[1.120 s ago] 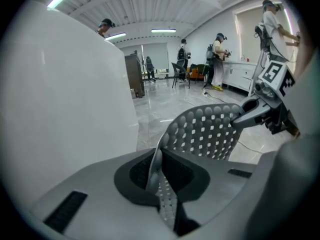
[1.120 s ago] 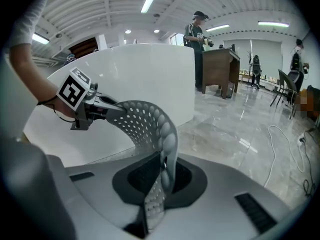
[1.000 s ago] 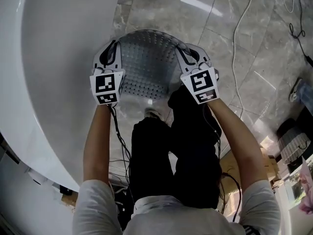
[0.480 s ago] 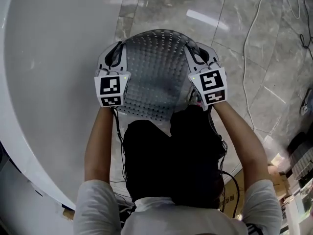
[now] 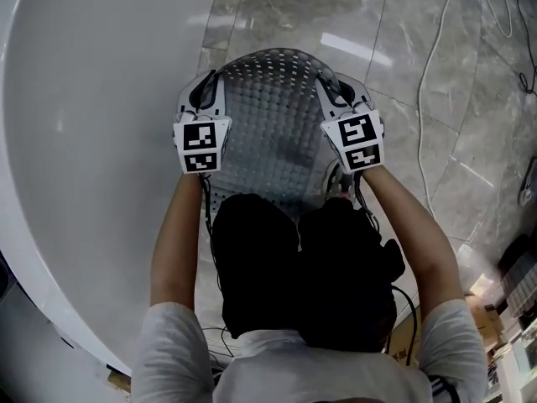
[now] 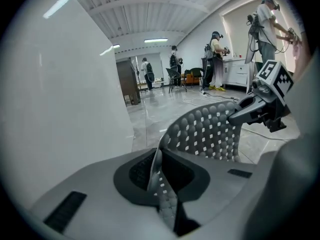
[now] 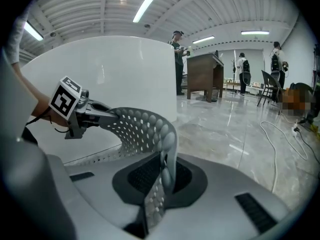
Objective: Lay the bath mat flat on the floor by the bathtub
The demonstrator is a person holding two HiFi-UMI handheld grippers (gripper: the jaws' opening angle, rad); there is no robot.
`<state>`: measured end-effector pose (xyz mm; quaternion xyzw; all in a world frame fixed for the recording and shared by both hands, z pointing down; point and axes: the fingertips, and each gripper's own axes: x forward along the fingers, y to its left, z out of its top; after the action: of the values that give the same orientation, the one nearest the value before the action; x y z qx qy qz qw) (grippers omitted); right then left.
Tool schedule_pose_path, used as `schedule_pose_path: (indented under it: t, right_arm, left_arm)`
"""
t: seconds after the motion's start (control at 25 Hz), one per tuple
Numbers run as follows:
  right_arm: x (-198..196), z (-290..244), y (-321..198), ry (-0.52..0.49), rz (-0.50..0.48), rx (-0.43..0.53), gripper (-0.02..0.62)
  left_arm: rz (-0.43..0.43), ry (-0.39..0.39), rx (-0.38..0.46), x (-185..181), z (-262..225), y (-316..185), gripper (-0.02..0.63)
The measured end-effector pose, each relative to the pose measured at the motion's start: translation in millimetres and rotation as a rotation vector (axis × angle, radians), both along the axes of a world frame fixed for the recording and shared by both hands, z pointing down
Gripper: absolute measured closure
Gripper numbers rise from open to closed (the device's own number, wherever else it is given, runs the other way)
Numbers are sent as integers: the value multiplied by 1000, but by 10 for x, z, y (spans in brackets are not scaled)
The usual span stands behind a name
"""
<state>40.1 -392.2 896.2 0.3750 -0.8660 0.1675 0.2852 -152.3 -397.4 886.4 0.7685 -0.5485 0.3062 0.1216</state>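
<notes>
The bath mat (image 5: 267, 133) is grey, covered in rows of round bumps and small square holes. The bathtub (image 5: 92, 141) is glossy white. The floor (image 5: 403, 49) is grey, marble-veined tile. The left claw (image 5: 204, 86) and right claw (image 5: 333, 84) are white with black-and-white square markers.

Glossy grey marble floor (image 5: 277, 15) (a white cable (image 5: 420, 82) trails across it); a ribbed ceiling (image 7: 115, 4) carries strip lights (image 7: 144, 7); a brown cabinet (image 7: 204, 79) stands farther back.

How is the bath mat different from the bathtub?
The bath mat is grey and full of little holes; the bathtub is white and smooth. The bath mat bends, pinched by the left gripper and right gripper; the bathtub stands on the floor. Both have rounded edges.
</notes>
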Motion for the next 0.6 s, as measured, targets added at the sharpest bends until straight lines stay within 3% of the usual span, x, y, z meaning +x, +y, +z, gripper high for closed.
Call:
schedule_pose_path:
  t: [0.16,0.44,0.6]
  right_arm:
    - [33,131,-132,6,26,-12,572]
    - [106,441,-197,1,51,-59,571]
    - [155,565,-237,1,44,-82,572]
  left_arm:
    - [-35,31,-7,5,131,-127,578]
    - [-59,-23,-47,100,387,-318,575]
    - [-72,-55,-78,73,494,-401,515]
